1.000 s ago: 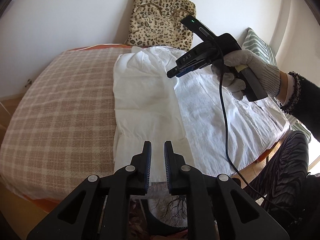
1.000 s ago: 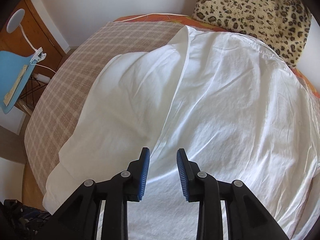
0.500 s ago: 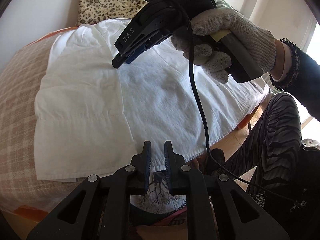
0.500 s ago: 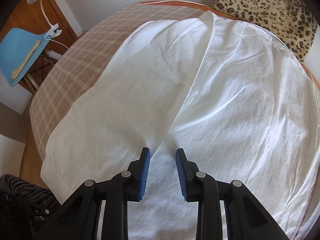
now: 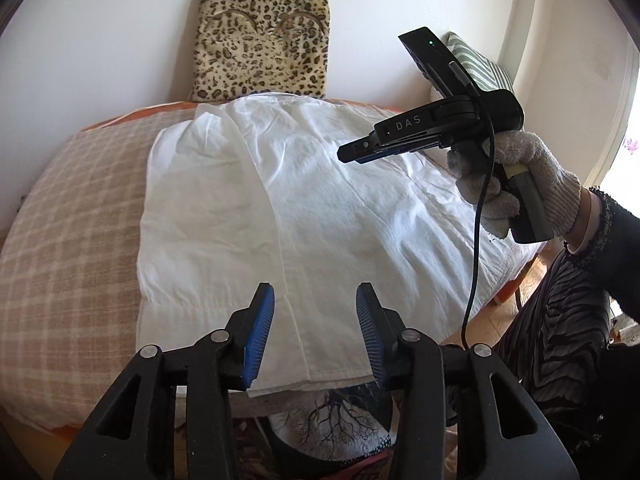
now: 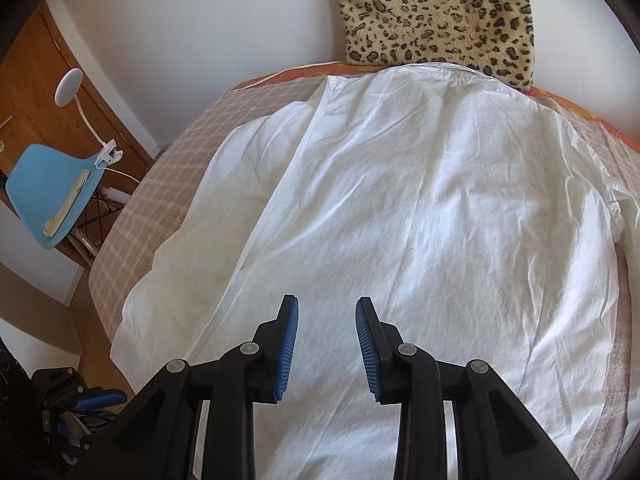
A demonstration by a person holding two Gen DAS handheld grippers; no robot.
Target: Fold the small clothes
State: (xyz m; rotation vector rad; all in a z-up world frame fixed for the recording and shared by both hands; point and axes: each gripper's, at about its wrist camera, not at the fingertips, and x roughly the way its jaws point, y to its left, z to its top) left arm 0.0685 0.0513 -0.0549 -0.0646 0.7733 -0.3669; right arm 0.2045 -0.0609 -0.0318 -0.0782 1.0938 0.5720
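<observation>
Opening tongs (image 6: 326, 344) above white shirt (image 6: 420, 208)

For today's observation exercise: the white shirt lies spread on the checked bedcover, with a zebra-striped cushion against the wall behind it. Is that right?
Not quite. The cushion against the wall is leopard-print, not zebra-striped; both wrist views show its spots. The rest stands: the white shirt lies spread on the checked bedcover.

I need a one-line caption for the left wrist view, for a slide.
Left gripper opening, empty, above the shirt hem; the right gripper hangs over the shirt.
</observation>
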